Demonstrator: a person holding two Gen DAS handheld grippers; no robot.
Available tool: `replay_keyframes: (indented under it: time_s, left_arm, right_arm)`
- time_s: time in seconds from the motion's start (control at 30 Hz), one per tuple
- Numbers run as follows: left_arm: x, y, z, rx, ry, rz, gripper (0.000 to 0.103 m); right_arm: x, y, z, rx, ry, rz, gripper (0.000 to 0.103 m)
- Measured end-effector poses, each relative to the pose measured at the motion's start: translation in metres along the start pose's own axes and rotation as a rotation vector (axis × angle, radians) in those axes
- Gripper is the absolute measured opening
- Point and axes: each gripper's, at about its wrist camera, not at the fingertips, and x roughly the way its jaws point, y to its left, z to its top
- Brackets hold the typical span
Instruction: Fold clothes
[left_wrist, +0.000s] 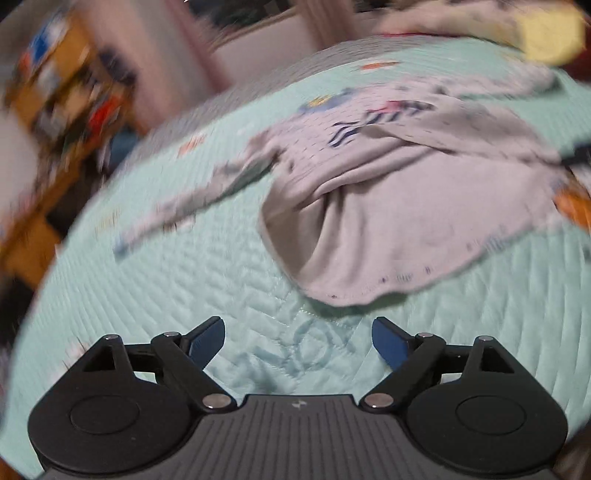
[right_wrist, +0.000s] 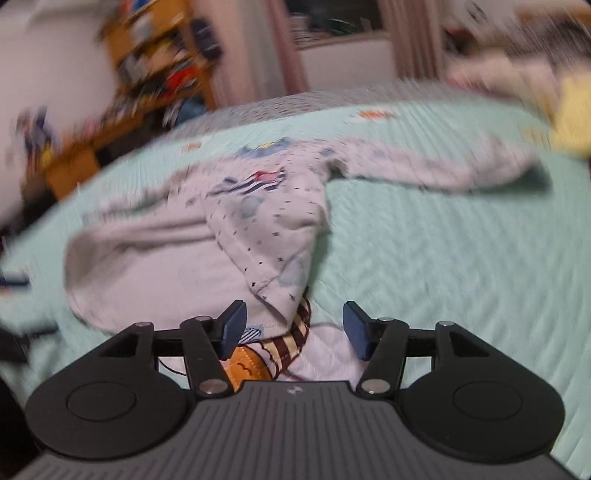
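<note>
A small white long-sleeved top (left_wrist: 388, 192) with dark specks and a striped print lies rumpled on the mint quilted bed cover (left_wrist: 221, 288), its hem folded up and its sleeves spread. My left gripper (left_wrist: 298, 341) is open above bare quilt, just short of the hem, nothing between its fingers. In the right wrist view the same top (right_wrist: 258, 229) lies ahead. My right gripper (right_wrist: 294, 330) is open, and a corner of the top and a brown-striped cloth patch (right_wrist: 291, 339) lie between its fingers without the pads pressing on them.
A wooden shelf unit (right_wrist: 155, 55) full of things stands beyond the bed's far left. A pile of cloth with a yellow piece (left_wrist: 546, 37) sits at the bed's far right. A window and pale curtains (right_wrist: 343, 40) are behind. Both views are blurred.
</note>
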Motion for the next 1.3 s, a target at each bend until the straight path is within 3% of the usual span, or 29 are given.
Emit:
replay_keyframes:
  time_s: [0.2, 0.27, 0.33, 0.37, 0.47, 0.5, 0.53, 0.6, 0.63, 0.8, 1.03, 1.3]
  left_arm:
    - [0.021, 0.003, 0.009, -0.141, 0.062, -0.063, 0.088]
    - [0.028, 0.004, 0.011, -0.174, 0.067, -0.073, 0.088]
    - [0.031, 0.008, 0.013, -0.209, 0.062, -0.092, 0.088]
    - [0.033, 0.01, 0.014, -0.226, 0.061, -0.103, 0.087]
    - [0.04, 0.02, 0.014, -0.291, 0.069, -0.161, 0.071]
    - [0.039, 0.023, 0.014, -0.307, 0.066, -0.164, 0.058]
    - [0.038, 0.025, 0.015, -0.314, 0.063, -0.162, 0.037]
    - [0.037, 0.029, 0.017, -0.332, 0.068, -0.184, 0.016]
    - [0.036, 0.033, 0.017, -0.352, 0.072, -0.204, 0.016]
    - [0.039, 0.051, 0.012, -0.479, 0.097, -0.311, 0.022]
    - [0.039, 0.06, 0.011, -0.561, 0.094, -0.346, 0.064]
    - [0.043, 0.075, 0.002, -0.714, 0.124, -0.481, 0.077]
  right_arm:
    - [0.019, -0.007, -0.001, 0.046, 0.01, -0.015, 0.053]
    - [0.022, -0.006, -0.001, 0.024, 0.001, -0.026, 0.043]
    - [0.024, -0.008, -0.001, 0.032, -0.01, -0.025, 0.013]
    - [0.024, -0.01, -0.001, 0.05, -0.013, -0.019, 0.006]
    - [0.022, -0.017, -0.002, 0.11, -0.026, -0.001, 0.003]
    - [0.02, -0.019, -0.003, 0.126, -0.03, 0.002, 0.003]
    - [0.018, -0.02, -0.003, 0.141, -0.034, 0.004, 0.003]
    - [0.014, -0.021, -0.004, 0.162, -0.036, 0.007, 0.002]
    - [0.012, -0.022, -0.005, 0.171, -0.036, 0.009, 0.002]
    - [0.01, -0.029, -0.004, 0.241, -0.025, 0.038, 0.002]
    - [0.017, -0.032, -0.007, 0.261, 0.003, 0.048, 0.002]
    - [0.019, -0.038, -0.01, 0.298, 0.011, 0.067, 0.002]
